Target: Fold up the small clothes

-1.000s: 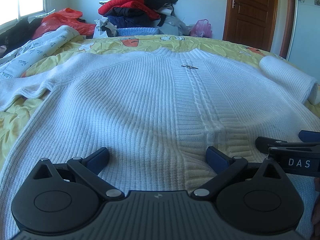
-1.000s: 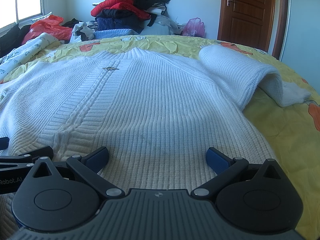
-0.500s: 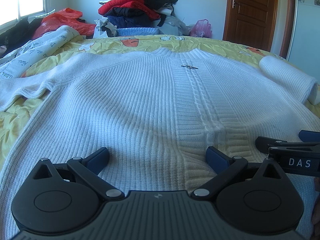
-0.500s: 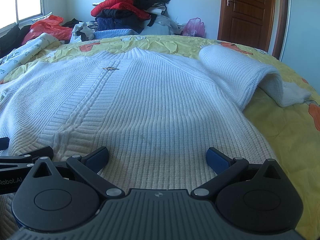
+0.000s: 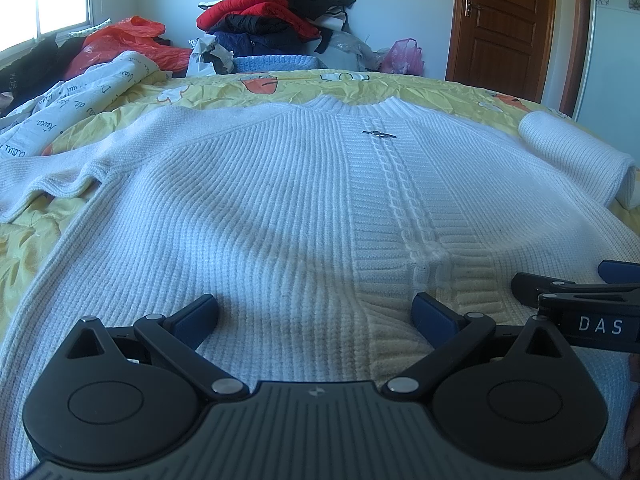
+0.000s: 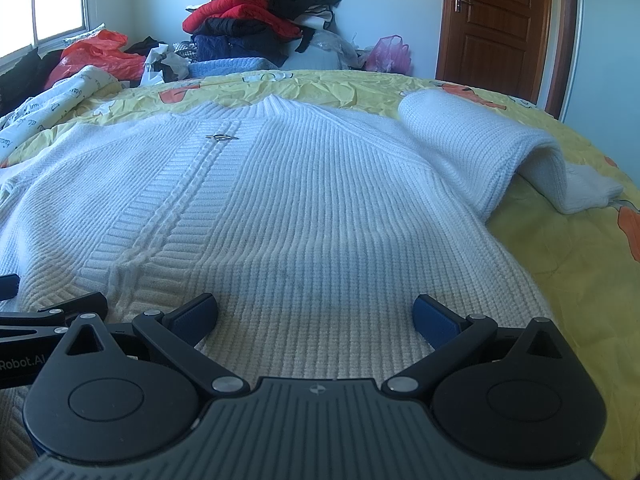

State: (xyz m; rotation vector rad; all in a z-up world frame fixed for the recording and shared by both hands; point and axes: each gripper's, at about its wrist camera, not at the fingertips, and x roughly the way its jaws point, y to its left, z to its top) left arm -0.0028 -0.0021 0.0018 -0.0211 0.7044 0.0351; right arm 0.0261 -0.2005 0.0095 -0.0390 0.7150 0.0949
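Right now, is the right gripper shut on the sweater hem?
No: the right gripper has its jaws spread wide over the white sweater, with bare knit between them.

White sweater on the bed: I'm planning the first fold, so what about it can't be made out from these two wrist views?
- Bottom hem of the white sweater: hidden in both views behind the open left claw and open right claw.
- Left sleeve: its cuff is cut off by the left wrist view's edge.
- Right sleeve: doubled over itself, so its underside is hidden.
- Metal clasp: too small to identify.
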